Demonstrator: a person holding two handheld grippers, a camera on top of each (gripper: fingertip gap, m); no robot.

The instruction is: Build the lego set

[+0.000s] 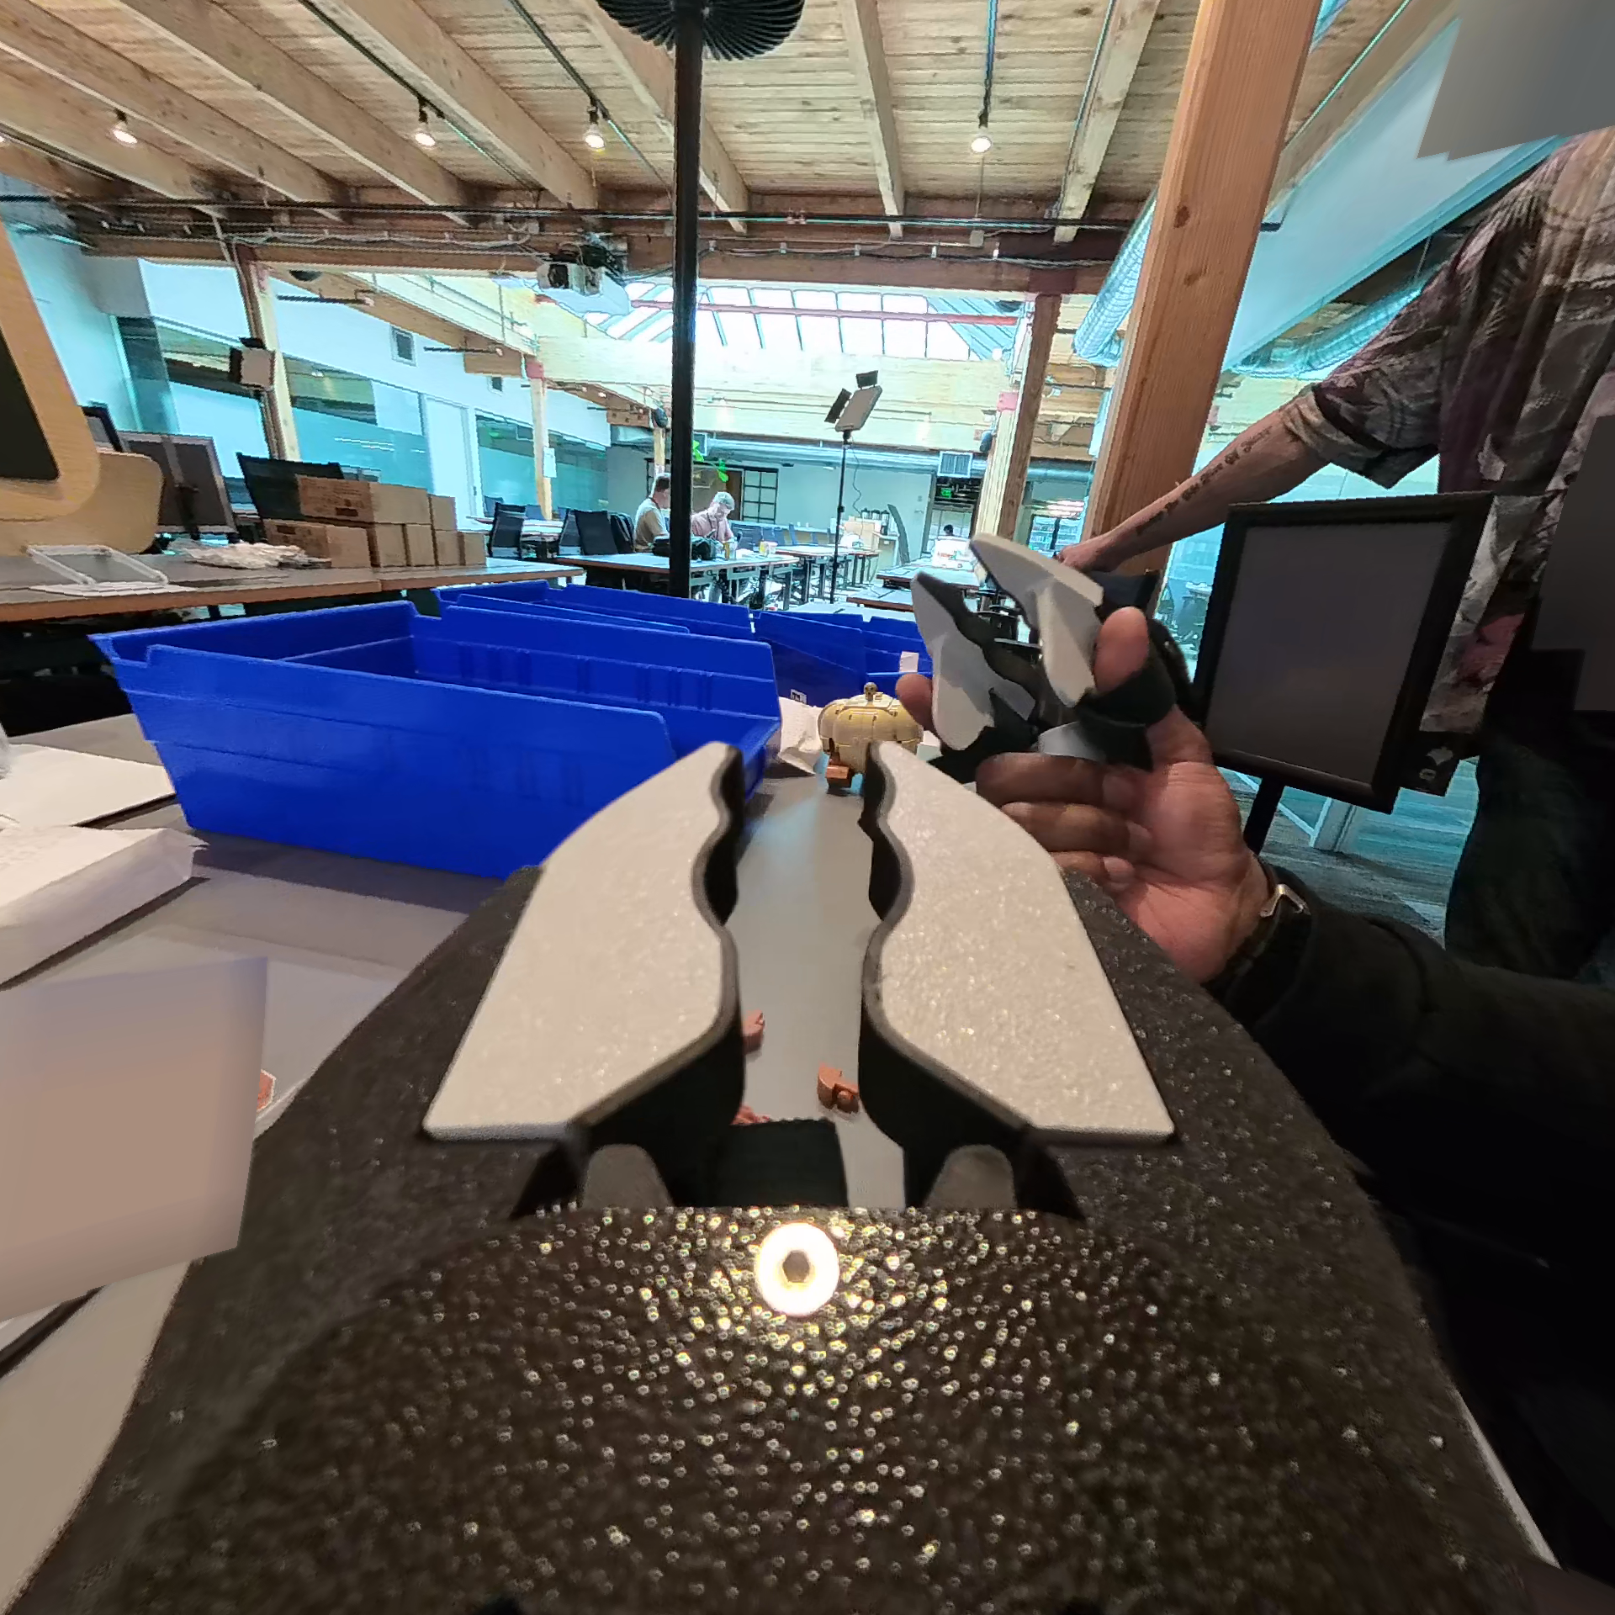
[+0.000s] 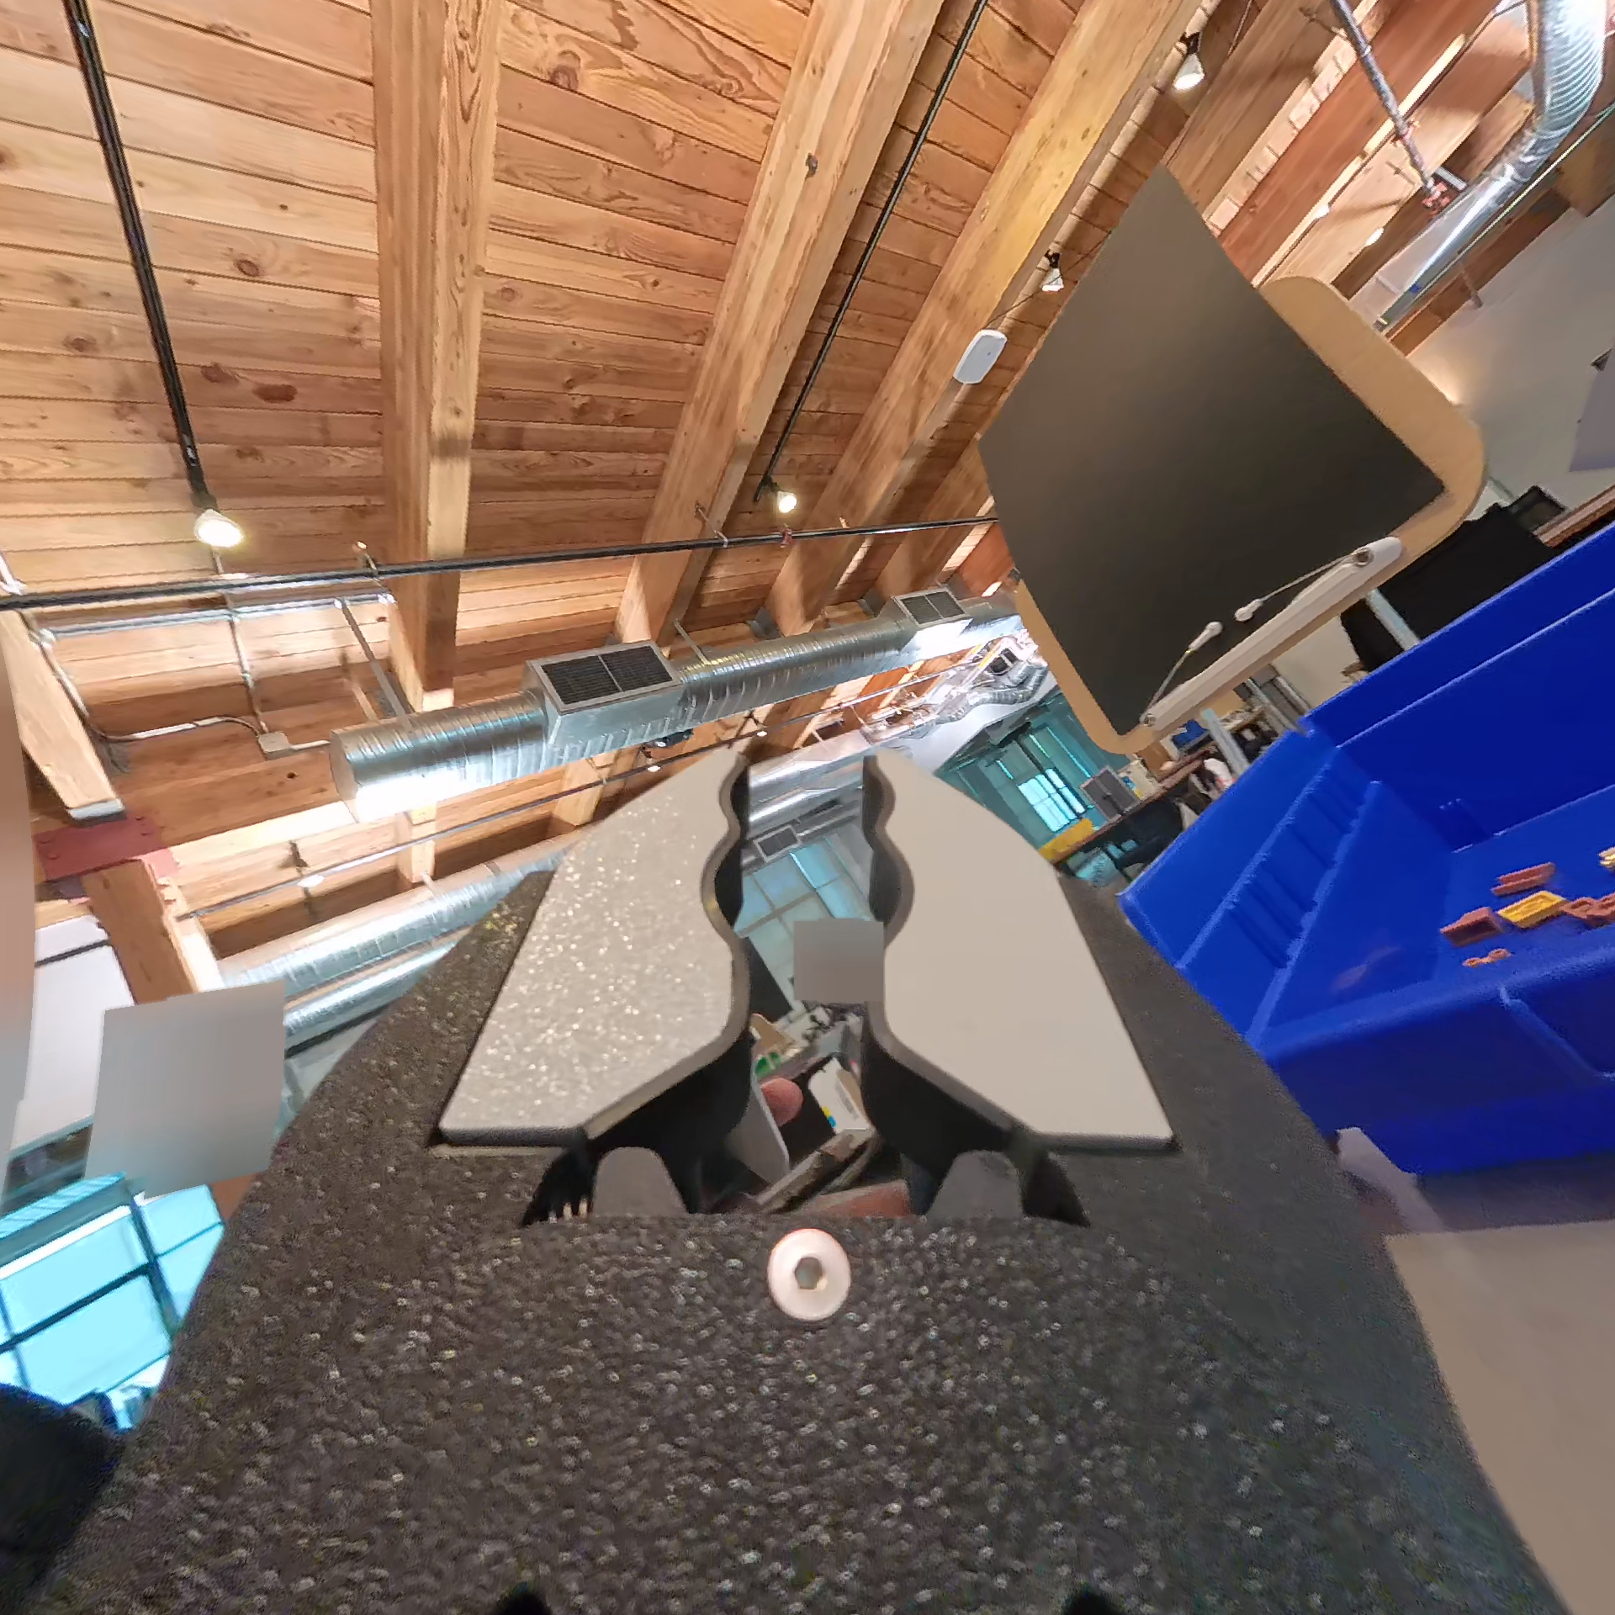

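Note:
My left gripper [image 1: 804,769] is open and empty, held low over the grey table [image 1: 804,874]. Beyond its tips stands a small tan round toy figure [image 1: 865,721] with brown feet, next to a blue bin [image 1: 419,734]. Small brown pieces [image 1: 835,1088] lie on the table between my fingers. My right gripper [image 2: 804,778] is open and empty, tilted up toward the wooden ceiling. It also shows in the left wrist view [image 1: 1005,647], held in a hand to the right of the toy, jaws apart with nothing between them.
Several blue bins [image 1: 612,612] stand across the table. One bin [image 2: 1442,918] holds small brown and yellow bricks [image 2: 1529,909]. White paper [image 1: 79,874] lies at the left. A dark screen [image 1: 1328,647] and a person [image 1: 1503,393] stand at the right. A black pole [image 1: 686,350] rises behind. Across from one pair of fingers to the other is roughly 15 centimeters.

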